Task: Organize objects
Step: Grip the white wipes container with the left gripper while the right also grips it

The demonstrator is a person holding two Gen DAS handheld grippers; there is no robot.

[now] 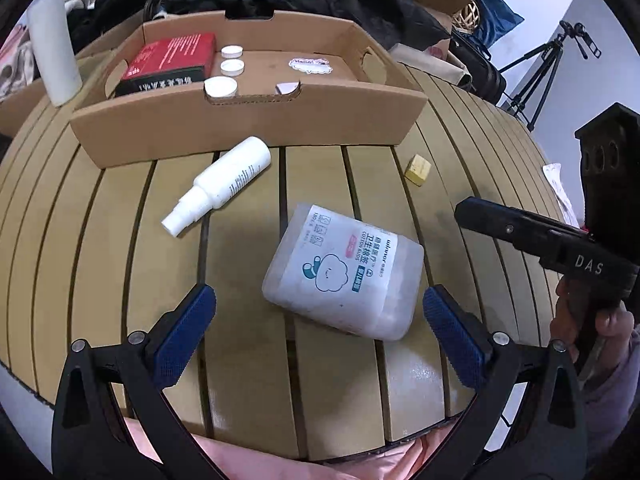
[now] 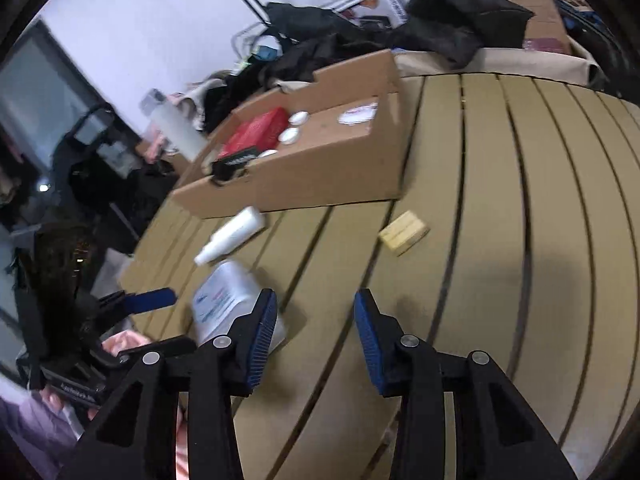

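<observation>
Cotton swab box [image 1: 344, 272] flat on table [image 1: 248, 360] — both grippers empty
Left gripper [image 1: 318, 328] fingers wide open; right gripper [image 2: 316, 332] fingers narrower, nothing between — apart

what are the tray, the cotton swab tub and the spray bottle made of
Tray: corrugated cardboard, matte brown, with fluting showing at its cut edges. Cotton swab tub: probably plastic, frosted and translucent, with a printed label. Spray bottle: looks like opaque white plastic with a smooth, slightly glossy finish.
</observation>
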